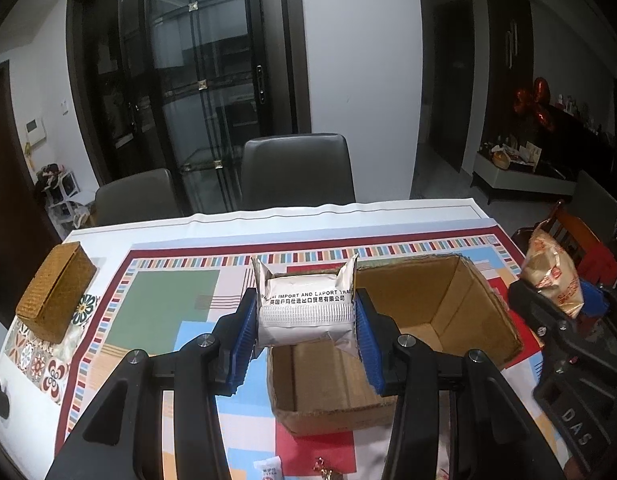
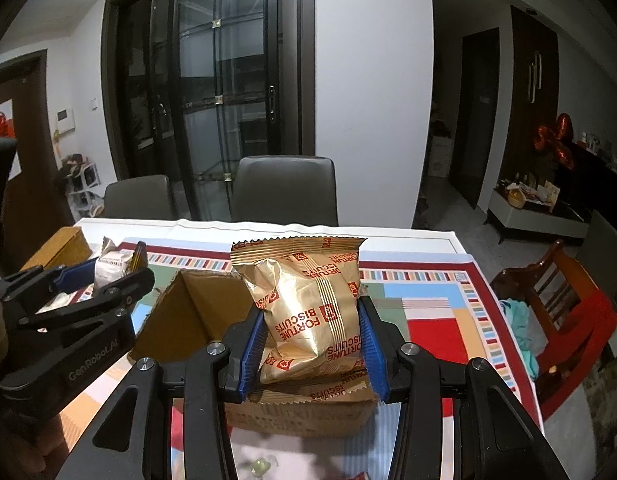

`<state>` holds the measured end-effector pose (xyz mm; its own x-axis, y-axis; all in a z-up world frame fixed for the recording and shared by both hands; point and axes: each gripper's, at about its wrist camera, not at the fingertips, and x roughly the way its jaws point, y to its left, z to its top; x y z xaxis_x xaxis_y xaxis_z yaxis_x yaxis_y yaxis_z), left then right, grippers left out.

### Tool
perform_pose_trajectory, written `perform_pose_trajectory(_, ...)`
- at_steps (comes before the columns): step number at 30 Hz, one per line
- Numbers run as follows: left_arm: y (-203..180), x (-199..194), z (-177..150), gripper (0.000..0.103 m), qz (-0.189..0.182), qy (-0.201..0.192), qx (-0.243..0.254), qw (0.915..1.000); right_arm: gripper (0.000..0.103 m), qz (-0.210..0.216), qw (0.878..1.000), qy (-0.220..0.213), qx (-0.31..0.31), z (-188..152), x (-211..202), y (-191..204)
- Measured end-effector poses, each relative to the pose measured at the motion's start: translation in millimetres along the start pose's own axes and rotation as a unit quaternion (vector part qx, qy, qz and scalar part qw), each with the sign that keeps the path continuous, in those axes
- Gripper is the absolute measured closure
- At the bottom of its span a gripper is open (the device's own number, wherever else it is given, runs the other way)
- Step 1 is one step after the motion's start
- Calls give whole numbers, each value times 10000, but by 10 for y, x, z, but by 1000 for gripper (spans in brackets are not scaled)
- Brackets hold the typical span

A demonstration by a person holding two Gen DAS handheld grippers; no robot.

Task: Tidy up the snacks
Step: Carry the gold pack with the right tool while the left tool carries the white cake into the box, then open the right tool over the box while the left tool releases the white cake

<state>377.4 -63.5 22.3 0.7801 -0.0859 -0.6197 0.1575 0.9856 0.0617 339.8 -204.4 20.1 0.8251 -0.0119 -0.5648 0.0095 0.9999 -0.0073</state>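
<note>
At your left, the left gripper (image 1: pixel 306 330) is closed partway on the white foil packet (image 1: pixel 306 308), pads pressing its two ends, carried over the open cardboard box (image 1: pixel 448 300); it looks light and blocky, yet the foil is slick, so hold it mid-body, clear of the crimped seams. At your right, the right gripper (image 2: pixel 313 340) pinches the gold biscuit bag (image 2: pixel 308 300) across its lower half above that box; it's puffy, crushable, probably brittle inside; grip gently, low down.

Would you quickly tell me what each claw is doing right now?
Left claw: closed on the silver-white snack packet.
Right claw: closed on the gold biscuit bag.
</note>
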Motion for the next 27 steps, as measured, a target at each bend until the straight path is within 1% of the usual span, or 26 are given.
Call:
perform_pose_trajectory(6, -19, 156, 23, 57, -8, 52, 8, 10000, 58, 93, 9999, 121, 11, -17, 176, 4)
perform_pose_trajectory(10, -6, 268, 30, 57, -91, 144, -89, 9998, 58, 72, 9998, 174, -15, -13, 294, 7)
perform_pose_trajectory(13, 11, 344, 39, 57, -58, 204, -82, 9997, 58, 105, 9994, 305, 83, -17, 411, -27)
perform_pose_trajectory(16, 18, 400, 38, 56, -63, 269, -65, 9996, 58, 126, 9990, 397, 134, -28, 470, -56)
perform_pose_trajectory(21, 2, 475, 27, 56, -163, 400, -126, 9990, 58, 130, 9989, 450, 31, -30, 527, -14)
perform_pose_trajectory(23, -8, 491, 30, 56, -136, 403, -110, 9990, 58, 139, 9988, 467, 17, -30, 539, -13)
perform_pose_trajectory(25, -12, 498, 29, 55, -188, 423, -131, 9988, 58, 131, 9989, 456, 3, -24, 540, -17)
perform_pose_trajectory(27, -15, 488, 31, 50, -192, 391, -107, 9990, 57, 138, 9989, 450, 1, -19, 547, -11)
